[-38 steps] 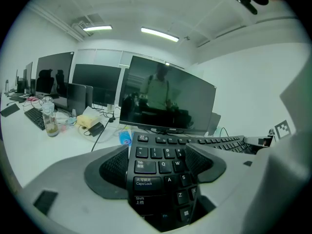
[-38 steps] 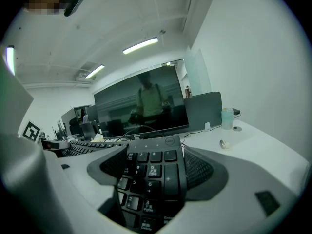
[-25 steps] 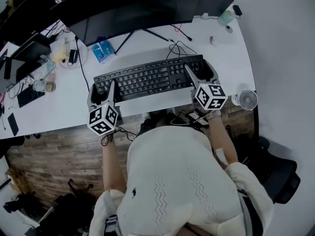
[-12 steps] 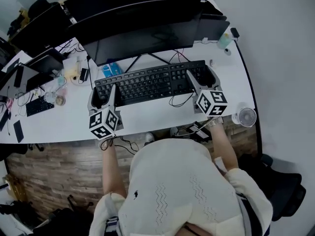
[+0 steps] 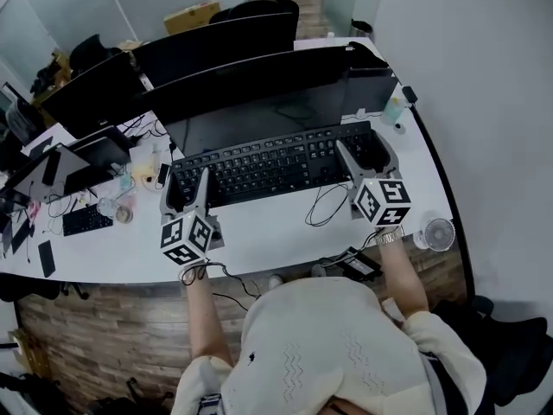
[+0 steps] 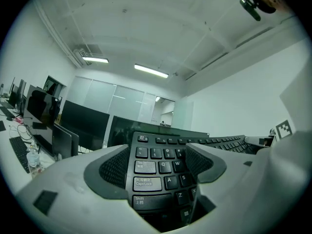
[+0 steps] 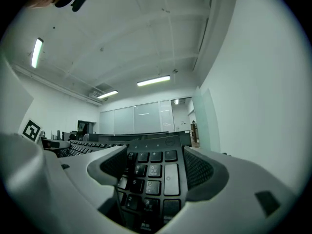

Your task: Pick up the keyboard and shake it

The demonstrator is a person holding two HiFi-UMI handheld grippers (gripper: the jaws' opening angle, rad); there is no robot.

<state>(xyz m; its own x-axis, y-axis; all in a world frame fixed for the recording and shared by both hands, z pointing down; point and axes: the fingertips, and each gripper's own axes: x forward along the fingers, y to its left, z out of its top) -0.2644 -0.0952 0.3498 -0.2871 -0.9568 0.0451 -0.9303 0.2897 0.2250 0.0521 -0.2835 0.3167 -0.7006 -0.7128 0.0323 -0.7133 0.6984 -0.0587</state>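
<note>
Head view: the black keyboard (image 5: pixel 272 164) spans from the left hand-held gripper (image 5: pixel 187 188) to the right hand-held gripper (image 5: pixel 366 151). Their jaws cover its ends. Its cable (image 5: pixel 327 204) loops onto the white surface (image 5: pixel 259 232) beside the right one.

Left gripper view: the jaws are clamped on the end with the Caps Lock key (image 6: pixel 147 183), and the nearest row is hidden.

Right gripper view: the jaws are clamped on the number pad (image 7: pixel 155 179), with its lowest keys cut off.

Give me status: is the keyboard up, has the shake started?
Done: the grasp. The left gripper is clamped on the Caps Lock end of the keyboard, the right gripper on its numpad end. In hand: the lift. The keyboard looks raised off the desk, its cable trailing in a loop. Left: the shake, which a single still cannot confirm.
</note>
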